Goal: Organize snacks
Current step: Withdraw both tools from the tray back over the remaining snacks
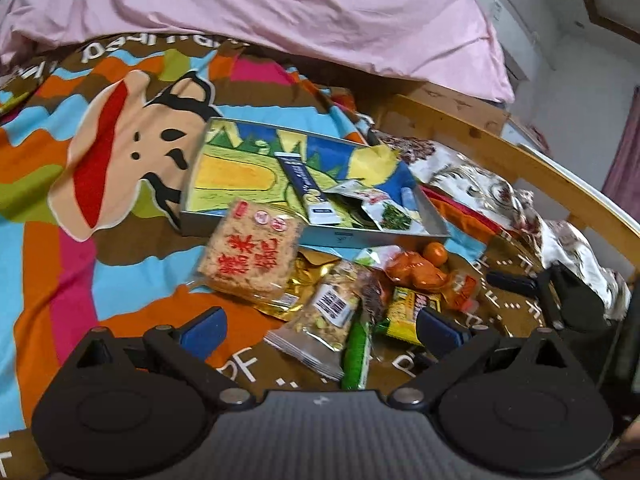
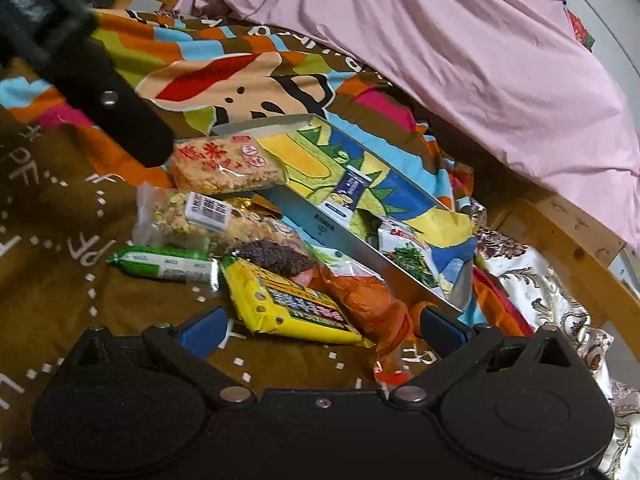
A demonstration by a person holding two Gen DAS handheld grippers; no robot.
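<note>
1. Left gripper (image 1: 320,330) hangs wide apart and empty, just above the near end of the snack pile (image 1: 320,280) on the colourful bedsheet (image 1: 60,240).
2. Right gripper (image 2: 320,328) is spread wide too, gripping nothing, its fingers either side of a yellow packet (image 2: 292,304).
3. Beyond the pile sits the shallow box (image 1: 248,176), a blue packet (image 1: 308,184) and a green-leaf packet (image 1: 384,212) inside.
4. A rice cracker pack (image 1: 252,248) leans on the box's near edge.

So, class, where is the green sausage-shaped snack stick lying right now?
In the right wrist view, the green snack stick lies on the brown bedspread left of the yellow packet, just below the clear bag of nutty snacks, outside the shallow box.
</note>
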